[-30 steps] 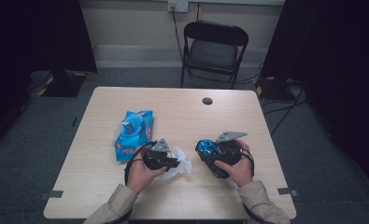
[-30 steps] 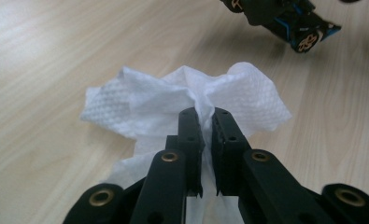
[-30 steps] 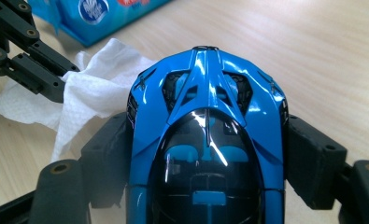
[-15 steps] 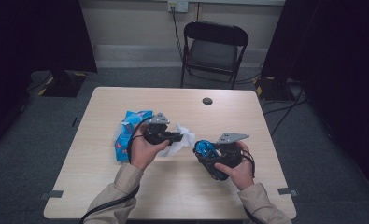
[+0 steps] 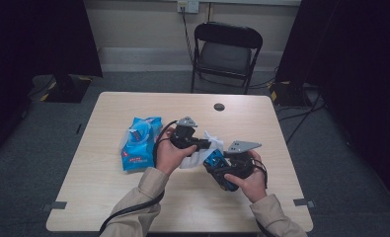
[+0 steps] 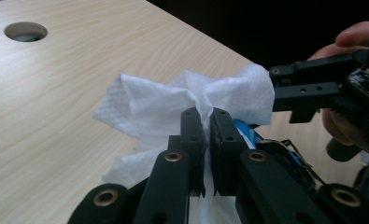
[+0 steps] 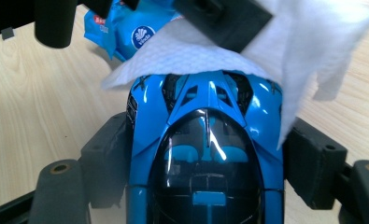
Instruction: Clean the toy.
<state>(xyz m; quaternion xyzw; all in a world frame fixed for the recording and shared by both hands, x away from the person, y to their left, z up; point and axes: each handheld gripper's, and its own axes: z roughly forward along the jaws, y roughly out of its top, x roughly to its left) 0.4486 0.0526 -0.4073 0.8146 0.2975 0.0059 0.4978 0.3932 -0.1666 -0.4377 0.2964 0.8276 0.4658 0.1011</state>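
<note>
A white wipe is pinched between the jaws of my left gripper, which is shut on it. In the high view the left gripper holds the wipe just above the table's middle. My right gripper is shut on a shiny blue toy car, one pad on each flank. The wipe drapes over the car's far end. From above, the car and the right gripper sit right of the left hand, and the two grippers almost touch.
A blue pack of wipes lies on the light wooden table, left of my hands. A round cable hole sits near the far edge. A black folding chair stands behind the table.
My left gripper has risen and moved away from the near edge and to the right, carrying the wipe onto the car. The right hand has barely moved.
</note>
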